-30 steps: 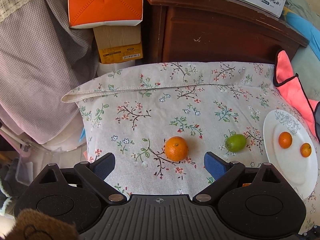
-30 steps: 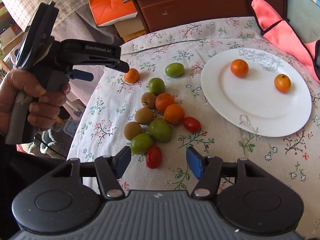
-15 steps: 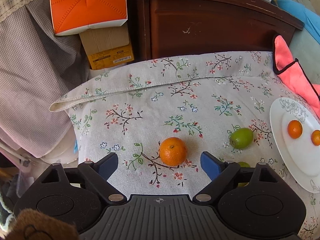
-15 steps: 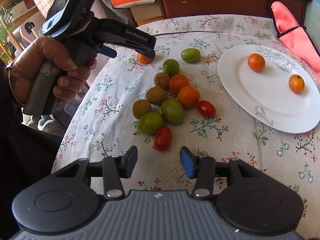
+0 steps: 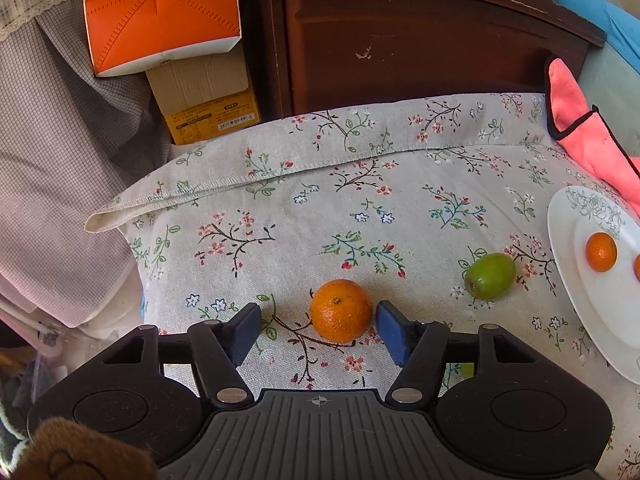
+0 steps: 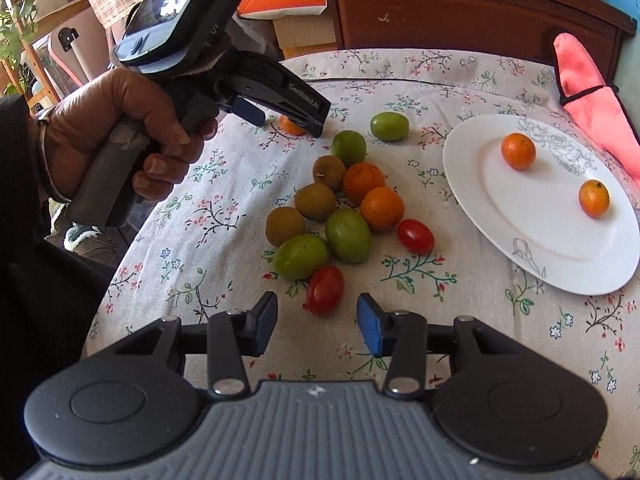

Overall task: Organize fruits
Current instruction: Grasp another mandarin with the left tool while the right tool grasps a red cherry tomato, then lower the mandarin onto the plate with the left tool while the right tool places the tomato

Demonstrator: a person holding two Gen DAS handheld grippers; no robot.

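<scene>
Left tongs (image 5: 318, 328) open around the orange (image 5: 341, 310), low centre, ungripped.
Next: close, carry to plate (image 5: 568, 280); right tongs (image 6: 317, 324) open, empty.

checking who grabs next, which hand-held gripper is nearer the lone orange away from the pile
Left. The left hand-held gripper is open around the lone orange; the right hand-held gripper sits beyond the fruit pile, by a red tomato.

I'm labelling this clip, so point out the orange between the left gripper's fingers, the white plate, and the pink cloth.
orange (image 5: 341, 310), left wrist view, middle of its peel below the stem dimple.
white plate (image 6: 508, 220), right wrist view, bare centre of the dish.
pink cloth (image 6: 586, 92), right wrist view, middle of the folded fabric.
</scene>
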